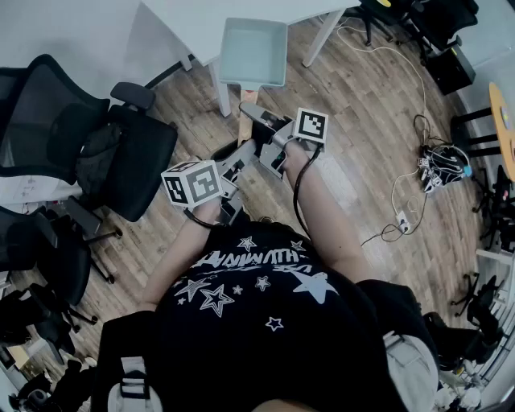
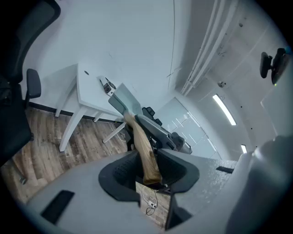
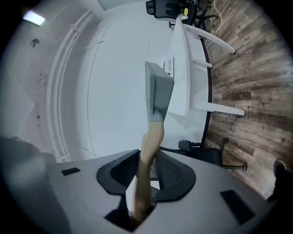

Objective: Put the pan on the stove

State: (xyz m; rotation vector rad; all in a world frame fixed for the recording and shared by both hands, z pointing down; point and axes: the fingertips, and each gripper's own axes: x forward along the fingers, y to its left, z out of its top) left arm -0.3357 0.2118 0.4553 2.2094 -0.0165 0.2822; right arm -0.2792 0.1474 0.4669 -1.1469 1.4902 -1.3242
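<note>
While we are standing over the plank floor [image 1: 362, 105], we are holding the pan [image 1: 253, 52] up in the air with both tools at once. It is a square, pale green pan with a wooden handle [image 1: 245, 122]. We are carrying it by that handle alone, its body reaching out ahead of us toward the edge of the white table [image 1: 209, 20]. From above, the pan is overlapping that edge, and we cannot tell whether it is touching the tabletop or hanging clear of it.

Our left gripper [image 2: 149, 170] is clamping the near end of the handle: the two dark pads are pressing on the wood from either side, and the butt of the handle is sitting just inside them. Our right gripper [image 3: 145, 176] is gripping the same handle farther along, closer to the pan's body, so the wood is running right through its jaws and on past them. In the left gripper view the right gripper is showing just ahead, between our left jaws and the pan.

In the right gripper view the pan is standing out against the pale wall [image 3: 114, 91], with the table to its right. A black office chair [image 1: 121, 153] is standing to our left, and a tangle of cables [image 1: 434, 165] is lying on the floor well off to our right.
</note>
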